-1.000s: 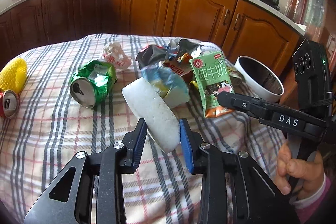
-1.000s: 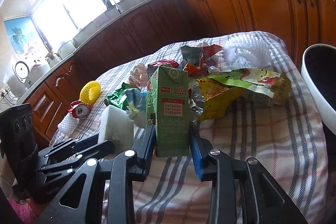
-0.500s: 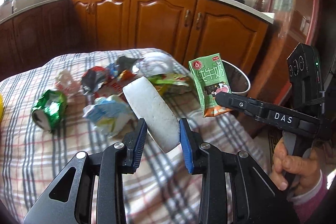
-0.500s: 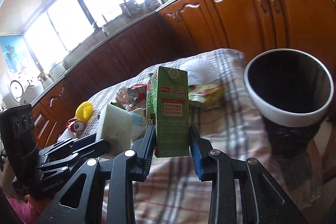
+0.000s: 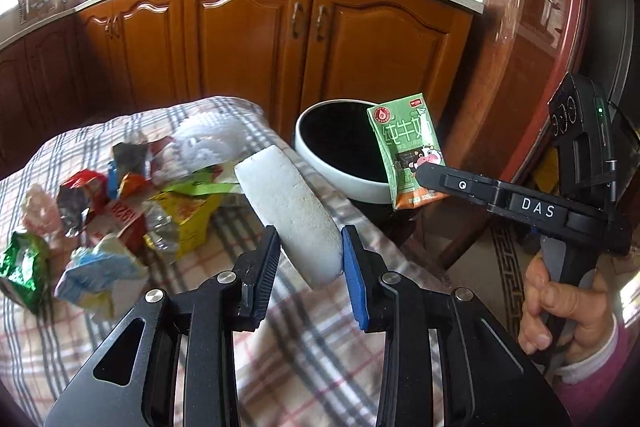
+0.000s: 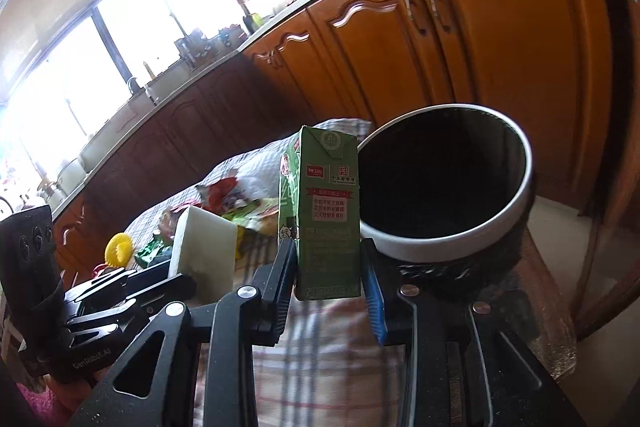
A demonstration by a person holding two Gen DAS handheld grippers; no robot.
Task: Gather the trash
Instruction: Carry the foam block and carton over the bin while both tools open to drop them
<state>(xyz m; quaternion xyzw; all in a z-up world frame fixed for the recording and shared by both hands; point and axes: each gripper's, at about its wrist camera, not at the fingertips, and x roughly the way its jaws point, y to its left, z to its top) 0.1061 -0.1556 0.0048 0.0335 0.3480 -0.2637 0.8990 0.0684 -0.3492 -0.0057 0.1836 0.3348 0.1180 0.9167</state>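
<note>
Bin (image 5: 340, 183) as our landmark, white rim, dark inside, standing off the table's (image 5: 304, 355) far corner. Left of the bin: leftover wrappers (image 5: 132, 211) heaped on the checked cloth. Nearer, still left of the bin and short of its rim, our left gripper (image 5: 310, 259) has its jaws partly closed on a white foam block (image 5: 288, 215), tilted. Right gripper (image 6: 329, 285) pinches a green milk carton (image 6: 326, 211) upright, just beside the bin's near rim. We judge the drop comes next: carry each piece fully over the opening before letting go, carton first, and keep the two grippers from crowding each other.
</note>
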